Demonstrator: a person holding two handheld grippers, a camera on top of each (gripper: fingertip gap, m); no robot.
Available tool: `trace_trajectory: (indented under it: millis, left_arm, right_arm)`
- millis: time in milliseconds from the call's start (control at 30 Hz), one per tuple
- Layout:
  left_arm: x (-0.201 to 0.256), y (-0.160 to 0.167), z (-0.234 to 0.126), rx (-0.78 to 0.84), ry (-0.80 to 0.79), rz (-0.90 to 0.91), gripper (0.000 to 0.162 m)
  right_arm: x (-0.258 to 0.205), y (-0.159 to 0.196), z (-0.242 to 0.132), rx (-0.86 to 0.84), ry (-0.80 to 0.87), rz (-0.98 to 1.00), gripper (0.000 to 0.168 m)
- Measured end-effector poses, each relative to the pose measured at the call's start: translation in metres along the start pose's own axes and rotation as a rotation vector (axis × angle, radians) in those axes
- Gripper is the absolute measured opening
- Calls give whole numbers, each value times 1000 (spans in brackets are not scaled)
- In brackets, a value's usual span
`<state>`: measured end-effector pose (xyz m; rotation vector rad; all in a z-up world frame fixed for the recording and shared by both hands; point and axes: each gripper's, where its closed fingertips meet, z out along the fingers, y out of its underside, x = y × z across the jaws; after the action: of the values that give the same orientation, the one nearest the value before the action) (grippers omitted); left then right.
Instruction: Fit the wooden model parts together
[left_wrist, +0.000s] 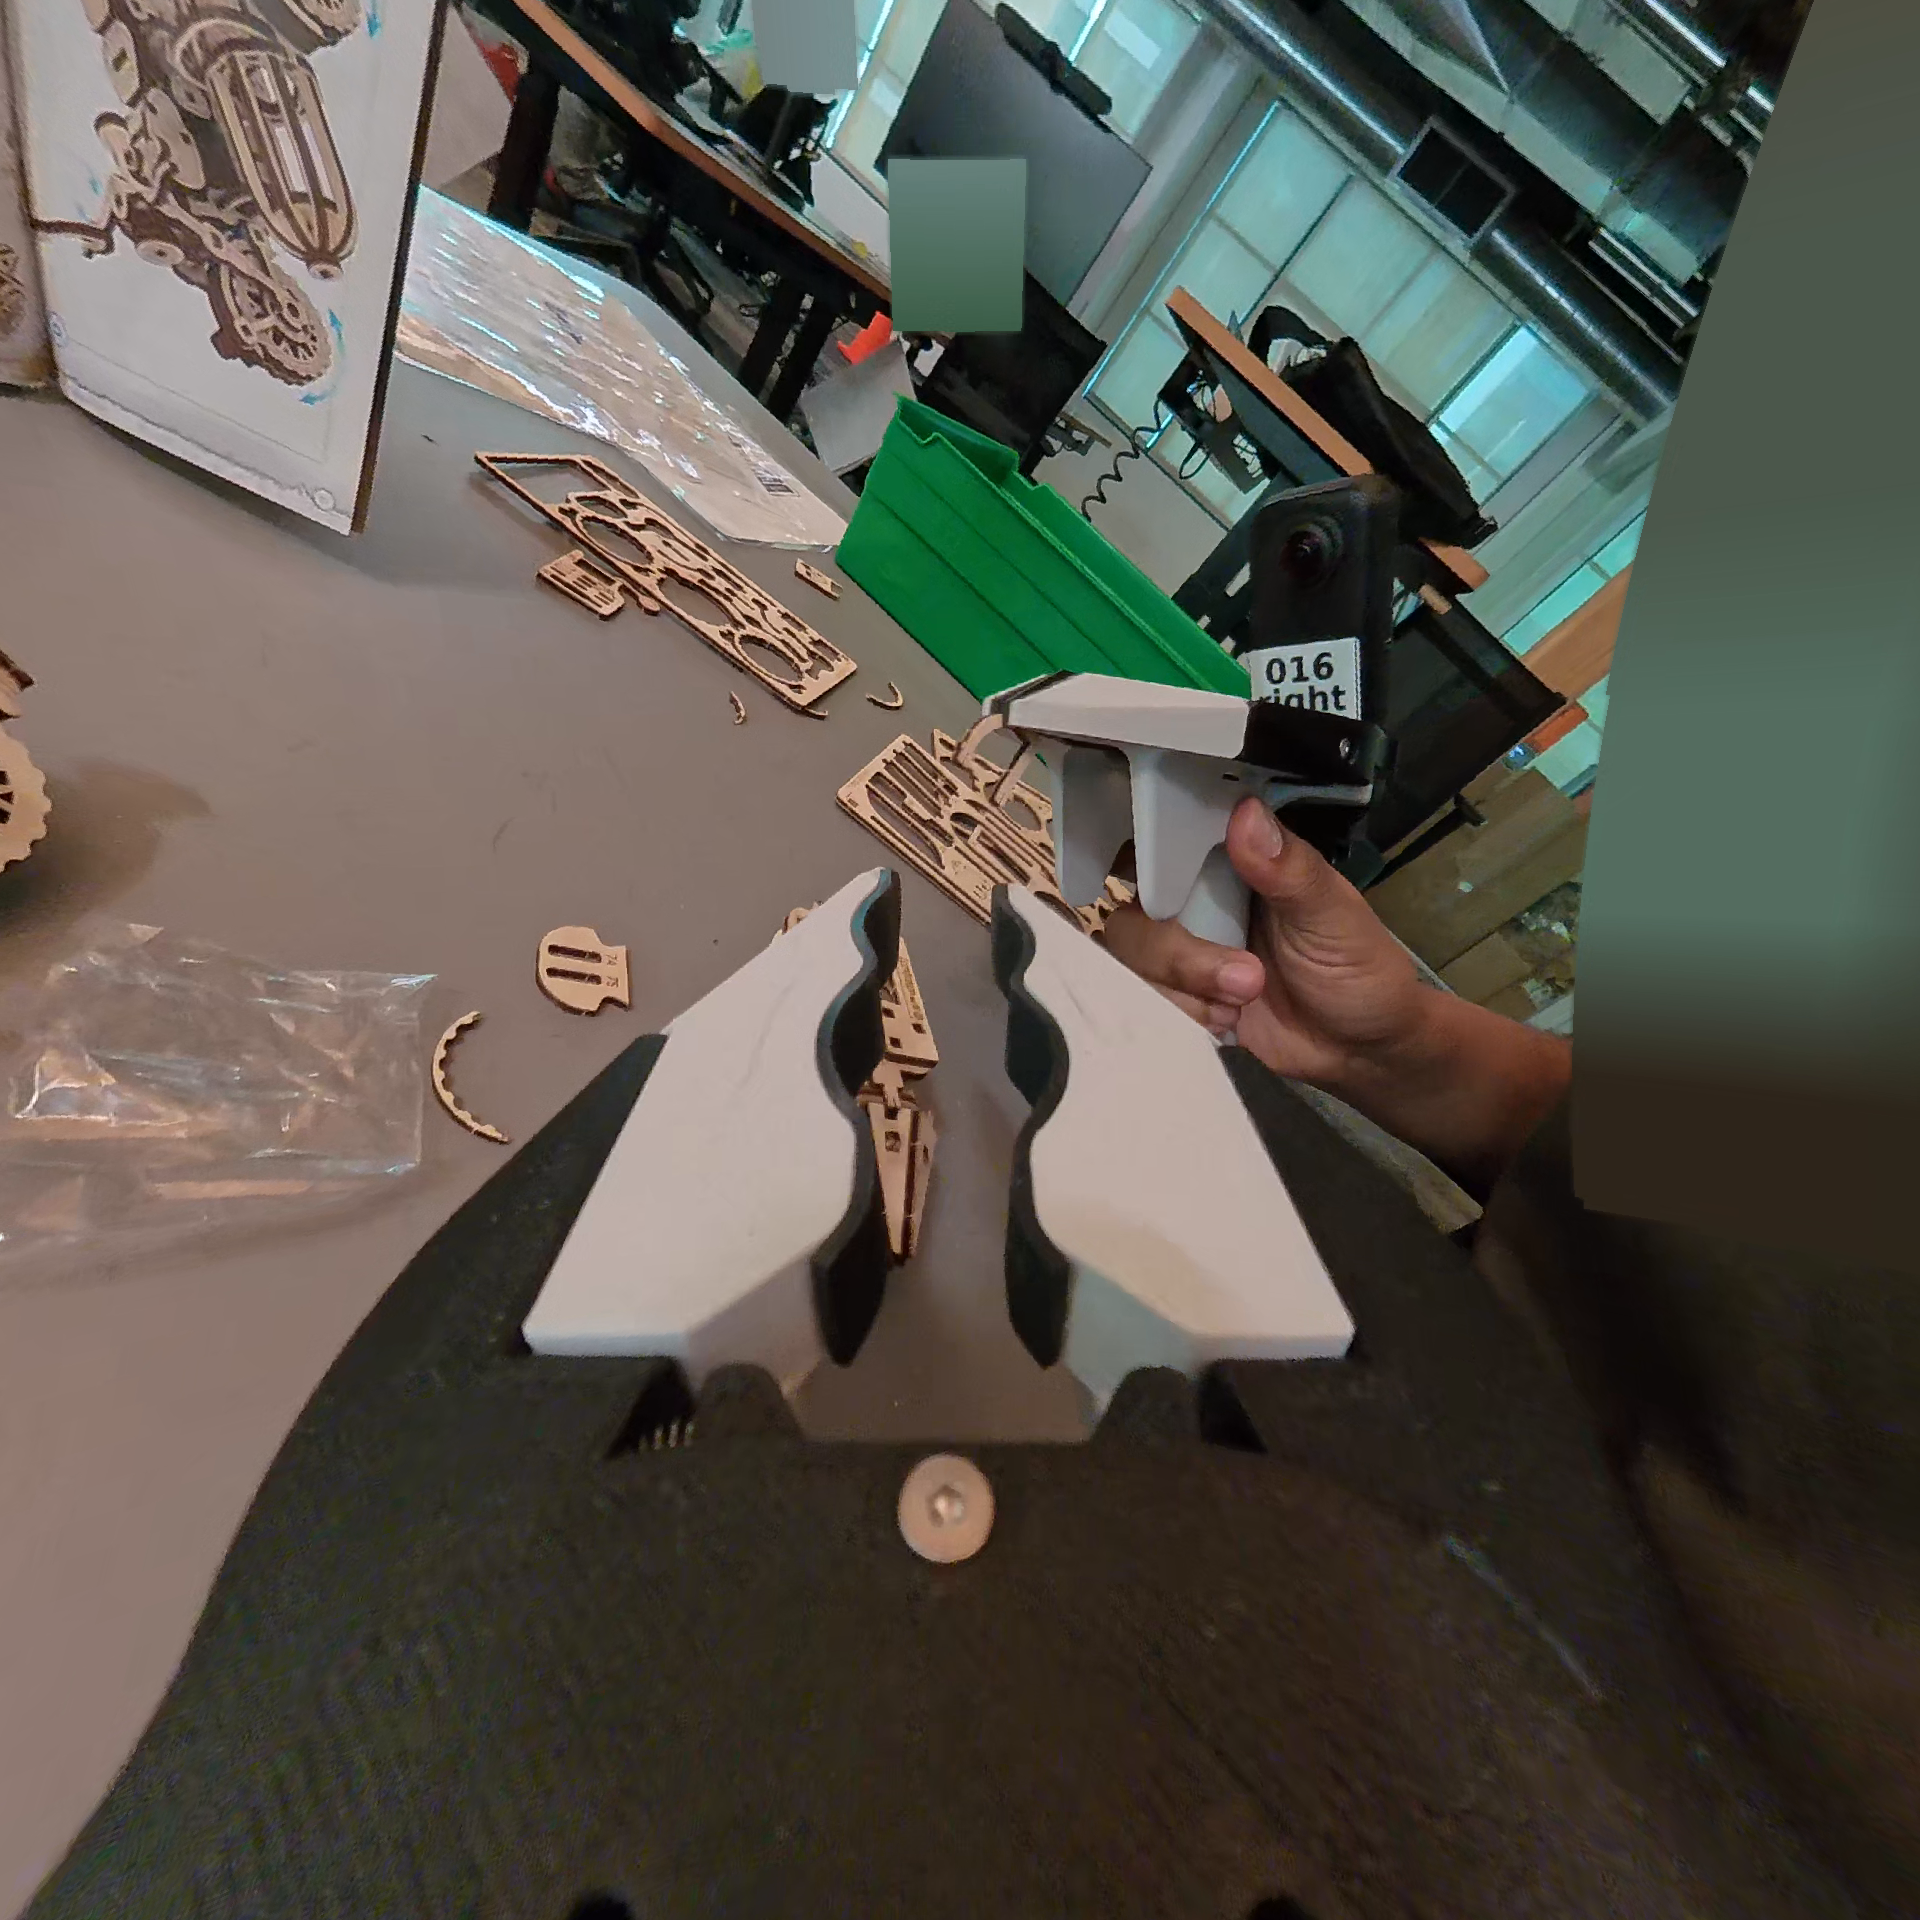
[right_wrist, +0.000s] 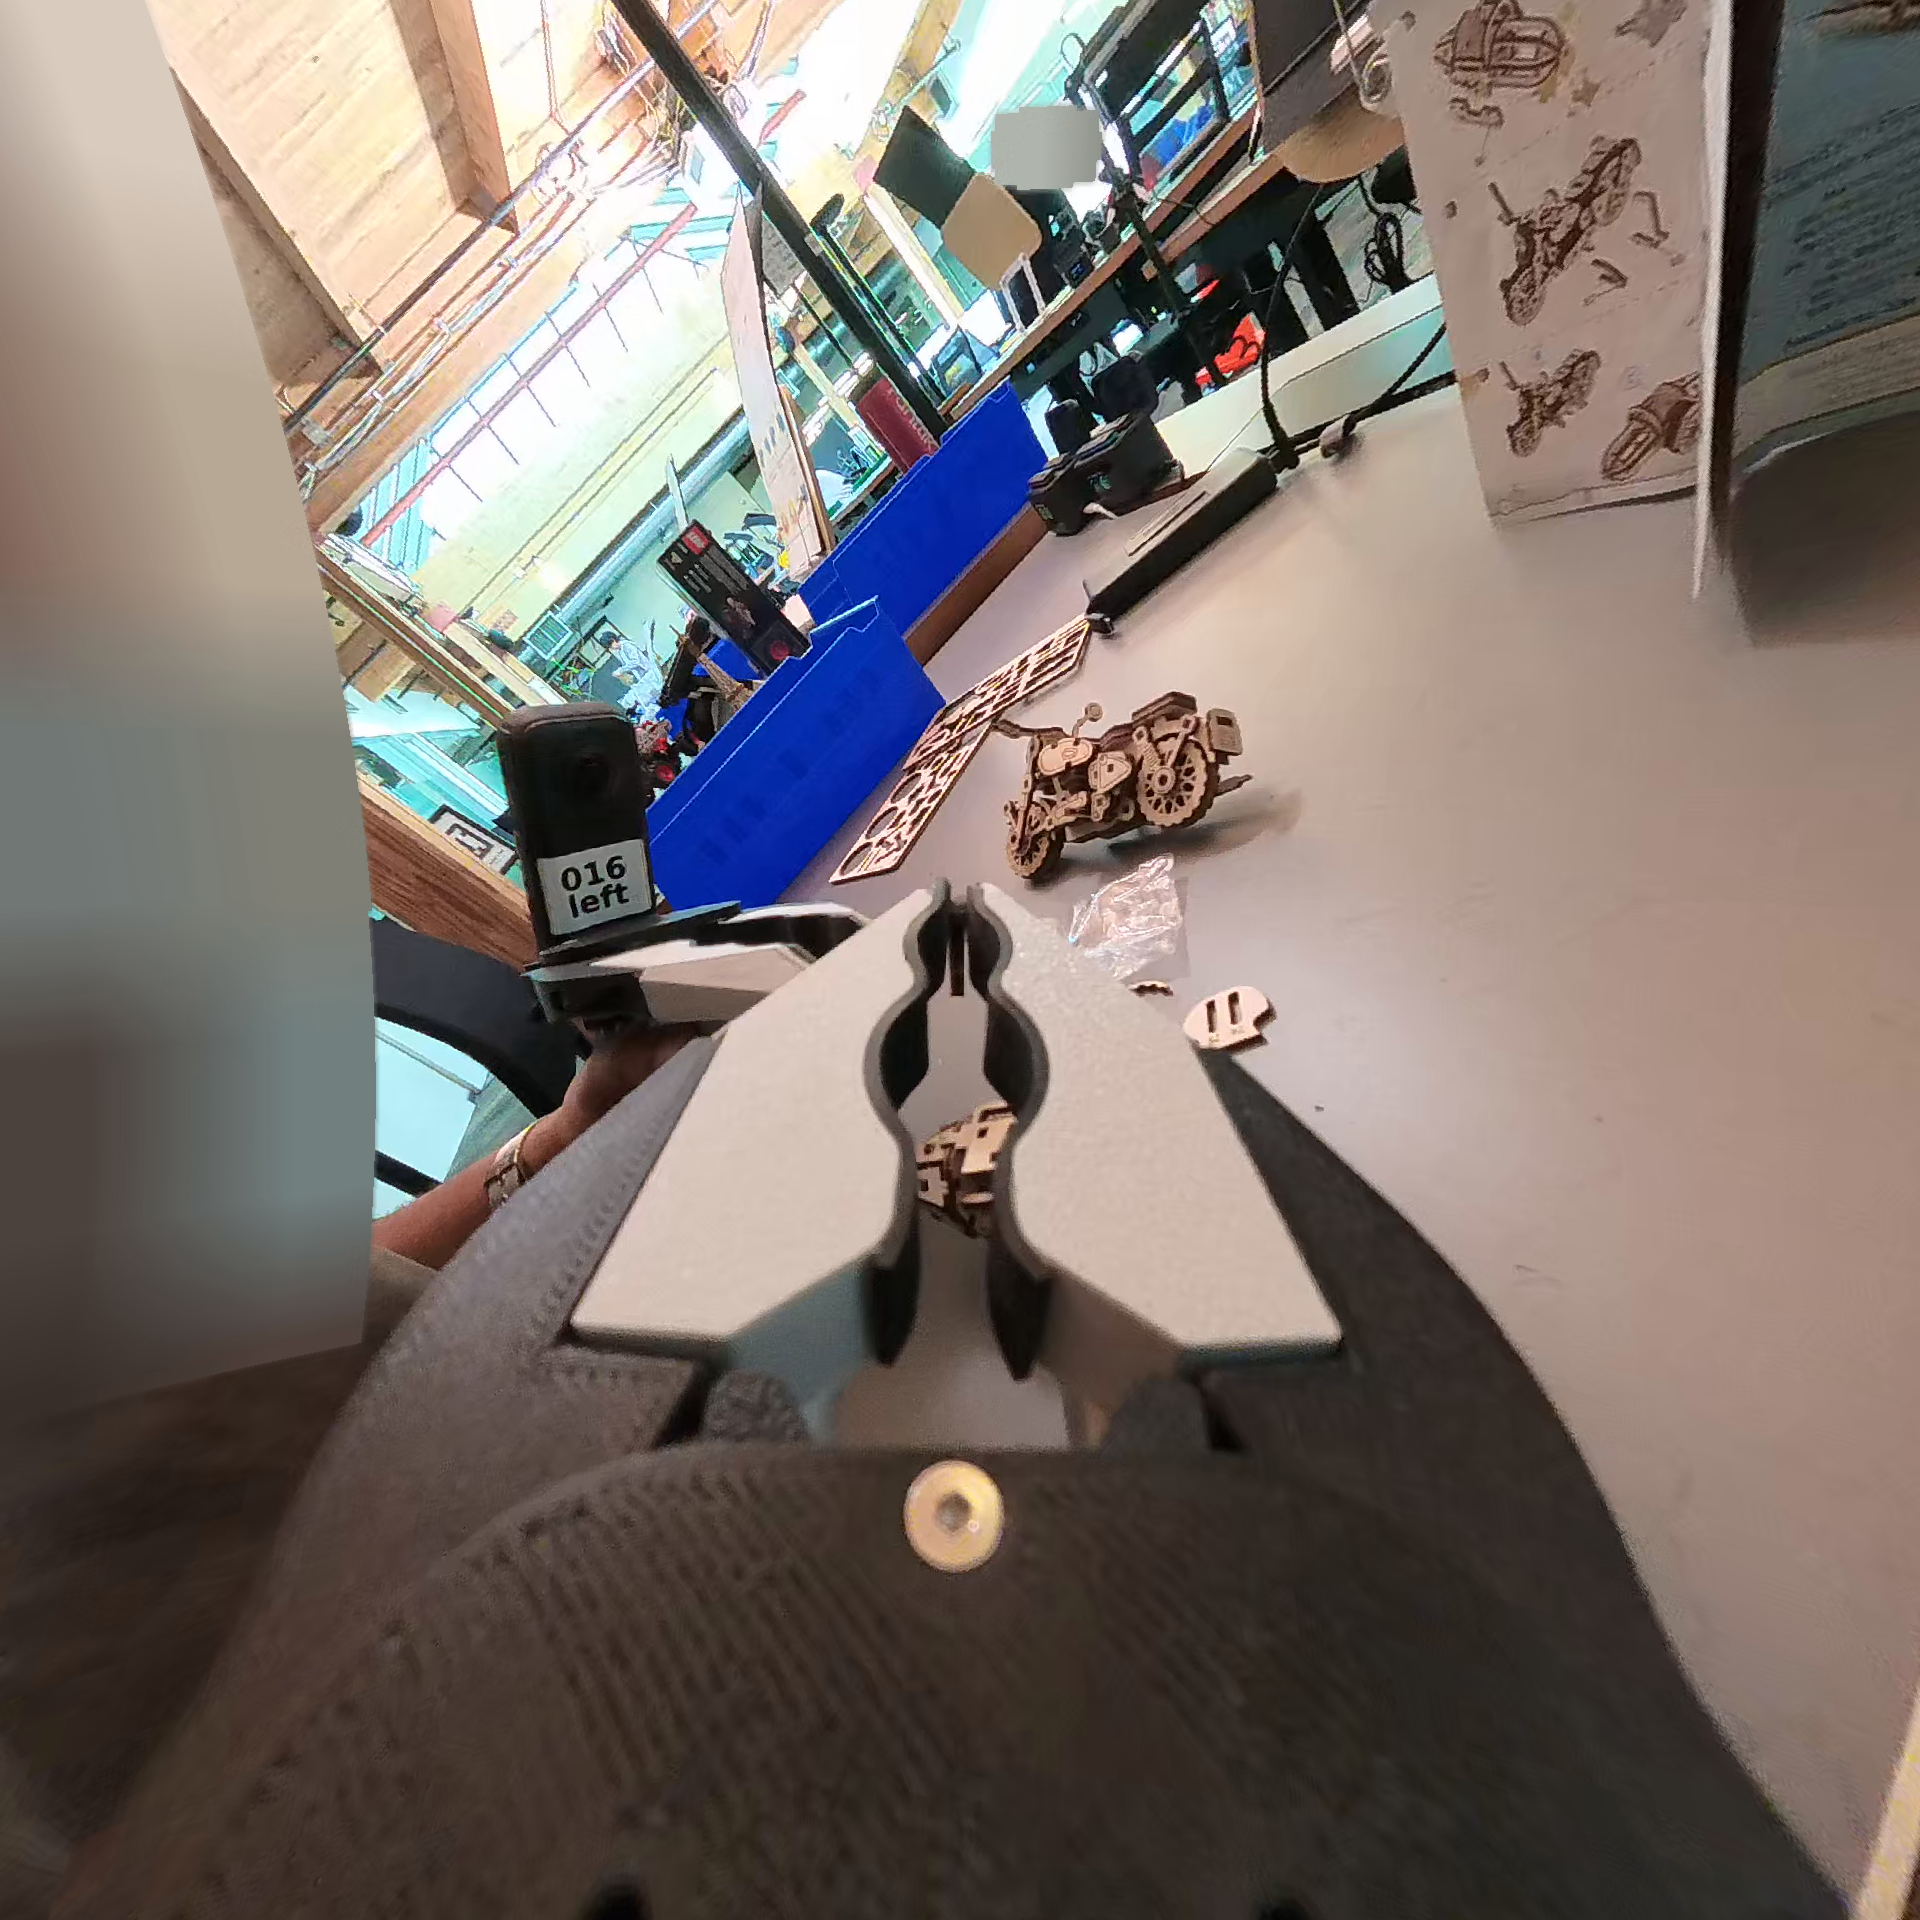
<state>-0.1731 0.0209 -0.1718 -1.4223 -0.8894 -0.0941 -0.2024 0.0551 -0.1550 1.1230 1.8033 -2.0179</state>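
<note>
My left gripper (left_wrist: 945, 904) is open, low over the grey table (left_wrist: 416, 779). A small wooden subassembly (left_wrist: 902, 1122) lies on the table under the gap, close to the left finger's pad. My right gripper (right_wrist: 951, 906) is shut on a thin curved wooden piece (right_wrist: 952, 940), seen edge-on between the tips. In the left wrist view the right gripper (left_wrist: 995, 717) is held in a hand to the right, with the curved piece (left_wrist: 975, 740) at its tip, above a part sheet. The subassembly (right_wrist: 966, 1164) shows through the right fingers' gap.
A round slotted piece (left_wrist: 582, 971), a toothed arc (left_wrist: 462, 1081) and a plastic bag (left_wrist: 208, 1070) lie to the left. Punched part sheets (left_wrist: 675, 582) (left_wrist: 935, 821), a green bin (left_wrist: 997, 592) and the kit box (left_wrist: 208, 239) lie beyond. A finished wooden motorcycle (right_wrist: 1122, 779) and blue bins (right_wrist: 831, 748) stand ahead. Across from one pair of fingers to the other is roughly 5 centimeters.
</note>
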Motion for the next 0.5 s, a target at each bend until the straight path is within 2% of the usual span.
trace_trajectory:
  millis: [500]
  left_arm:
    - [-2, 2, 1, -3, 1, -19, 16]
  right_arm:
    - [-1, 0, 0, 1, -11, 1, 0]
